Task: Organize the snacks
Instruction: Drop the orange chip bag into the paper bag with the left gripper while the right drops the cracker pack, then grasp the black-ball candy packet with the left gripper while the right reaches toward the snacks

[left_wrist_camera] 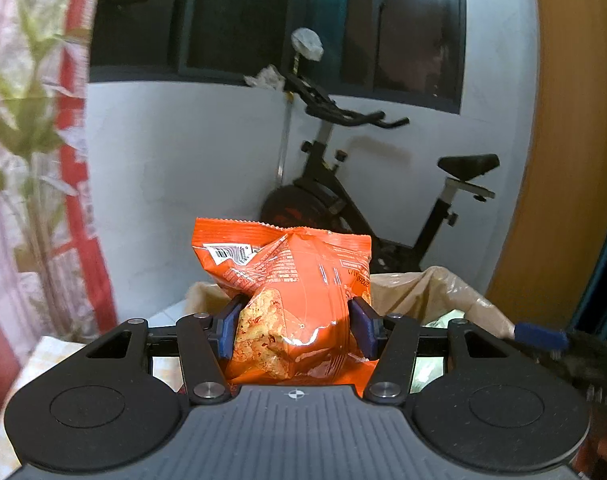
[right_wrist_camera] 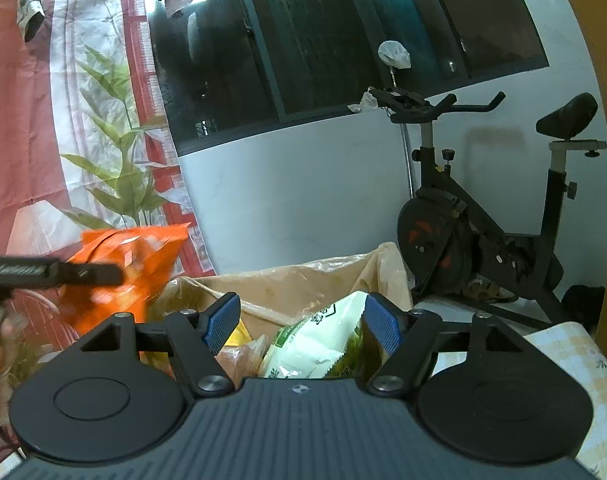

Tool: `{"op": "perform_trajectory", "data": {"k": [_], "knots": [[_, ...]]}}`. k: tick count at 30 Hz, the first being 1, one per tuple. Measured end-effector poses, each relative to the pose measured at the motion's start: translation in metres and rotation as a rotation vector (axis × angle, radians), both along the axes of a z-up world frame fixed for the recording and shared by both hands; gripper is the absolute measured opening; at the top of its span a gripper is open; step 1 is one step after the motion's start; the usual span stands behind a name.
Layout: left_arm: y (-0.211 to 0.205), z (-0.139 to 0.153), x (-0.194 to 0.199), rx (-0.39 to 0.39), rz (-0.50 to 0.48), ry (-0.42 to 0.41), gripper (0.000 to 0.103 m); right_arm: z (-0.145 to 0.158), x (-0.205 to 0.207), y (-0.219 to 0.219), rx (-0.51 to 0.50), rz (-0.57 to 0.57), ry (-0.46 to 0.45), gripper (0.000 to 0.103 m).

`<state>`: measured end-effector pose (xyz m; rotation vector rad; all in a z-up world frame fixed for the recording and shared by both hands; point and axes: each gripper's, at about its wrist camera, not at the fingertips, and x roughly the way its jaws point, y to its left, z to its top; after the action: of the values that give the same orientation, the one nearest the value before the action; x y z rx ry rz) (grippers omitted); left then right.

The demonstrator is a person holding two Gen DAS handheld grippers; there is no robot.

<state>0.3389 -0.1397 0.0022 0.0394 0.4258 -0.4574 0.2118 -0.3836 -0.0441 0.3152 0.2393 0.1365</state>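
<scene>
- The left gripper (left_wrist_camera: pixel 295 328) is clamped on an orange snack bag (left_wrist_camera: pixel 287 288); both blue pads (left_wrist_camera: pixel 228 330) press into the bag's lower half, creasing the foil, and the bag stands upright between them with its crimped top edge above the fingers.
- Just beyond and below that held bag lies a box lined with a tan plastic bag (left_wrist_camera: pixel 435 292), whose rim shows past the gripper's right finger.
- The right gripper (right_wrist_camera: pixel 302 326) has its jaws standing apart with nothing pinched; its ribbed blue pads (right_wrist_camera: pixel 383 328) touch no packet.
- Below and just ahead of the right gripper's fingers, inside the lined box (right_wrist_camera: pixel 287 280), a white and green snack packet (right_wrist_camera: pixel 323 344) lies tilted, near the right pad but clear of it; a yellow packet (right_wrist_camera: pixel 239 336) and a clear wrapped one sit beside it toward the left pad.
- In the right wrist view the orange bag (right_wrist_camera: pixel 131 264) appears blurred, up and left of the right gripper, at the box's left edge.
- An exercise bike (right_wrist_camera: pixel 483 232) stands behind the box, against the white wall.
</scene>
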Motion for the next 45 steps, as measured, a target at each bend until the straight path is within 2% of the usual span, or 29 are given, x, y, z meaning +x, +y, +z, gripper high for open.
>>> {"op": "perform_trajectory", "data": {"k": [4,7,9,15,23,30,34,39,43,45], "knots": [[-0.024,-0.010,0.028,-0.038,-0.064,0.085,0.062,-0.003,-0.003,-0.002,0.008,-0.008,0.010,0.073],[-0.039,-0.023,0.043,0.045,-0.037,0.116,0.074,-0.004,-0.005,-0.003,0.013,-0.013,0.018,0.073],[-0.039,-0.027,0.044,0.082,-0.015,0.109,0.074,-0.004,-0.007,-0.002,0.011,-0.012,0.021,0.073],[0.000,-0.027,0.030,-0.001,0.011,0.124,0.077,-0.005,-0.017,0.000,-0.008,-0.004,0.021,0.073],[0.044,-0.014,-0.009,0.004,0.077,0.060,0.077,-0.008,-0.035,0.012,-0.016,0.009,0.014,0.073],[0.083,-0.024,-0.046,0.018,0.143,0.073,0.077,-0.014,-0.056,0.030,-0.081,0.026,-0.001,0.073],[0.101,-0.046,-0.064,0.016,0.170,0.119,0.077,-0.023,-0.063,0.036,-0.084,0.039,0.022,0.073],[0.114,-0.086,-0.078,0.015,0.187,0.234,0.076,-0.045,-0.065,0.043,-0.063,0.053,0.095,0.073],[0.113,-0.118,-0.085,0.036,0.186,0.312,0.073,-0.065,-0.067,0.051,-0.056,0.069,0.157,0.073],[0.109,-0.127,-0.086,0.066,0.165,0.324,0.071,-0.076,-0.069,0.055,-0.063,0.078,0.193,0.073]]}}
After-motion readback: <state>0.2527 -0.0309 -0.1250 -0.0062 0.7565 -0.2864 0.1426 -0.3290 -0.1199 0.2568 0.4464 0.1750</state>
